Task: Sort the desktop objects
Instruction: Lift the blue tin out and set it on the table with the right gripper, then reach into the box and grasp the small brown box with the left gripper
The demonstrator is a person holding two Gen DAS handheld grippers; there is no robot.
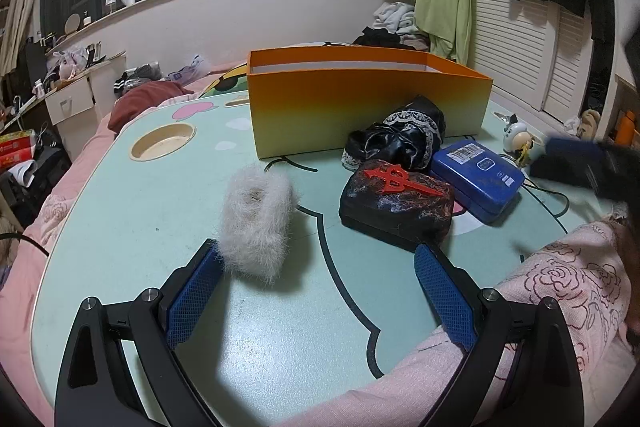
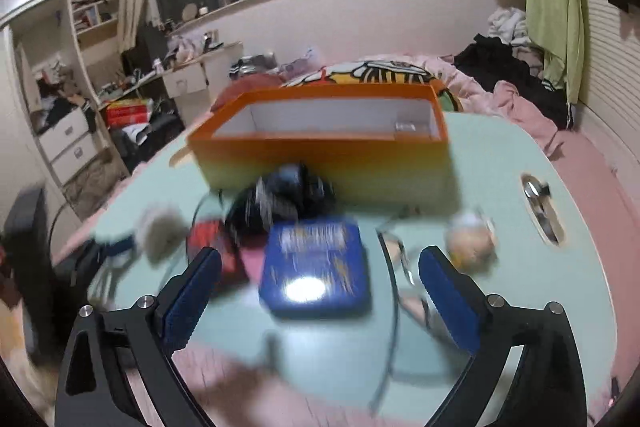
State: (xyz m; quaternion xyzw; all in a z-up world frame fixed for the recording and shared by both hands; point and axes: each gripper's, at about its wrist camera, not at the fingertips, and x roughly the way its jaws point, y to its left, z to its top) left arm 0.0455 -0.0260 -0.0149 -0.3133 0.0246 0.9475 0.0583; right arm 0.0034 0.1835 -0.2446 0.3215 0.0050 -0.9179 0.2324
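An orange open box stands at the back of the mint table. In front of it lie a white fluffy piece, a black case with a red emblem, a black lace-trimmed bundle and a blue tin. My left gripper is open and empty, its left finger touching the fluffy piece. The right wrist view is blurred: my right gripper is open and empty, just above the blue tin, with the orange box behind.
A small round figurine stands right of the blue tin, also in the right wrist view. The table has a round cup hole and a slot. Pink bedding surrounds the table. A thin black cable crosses it.
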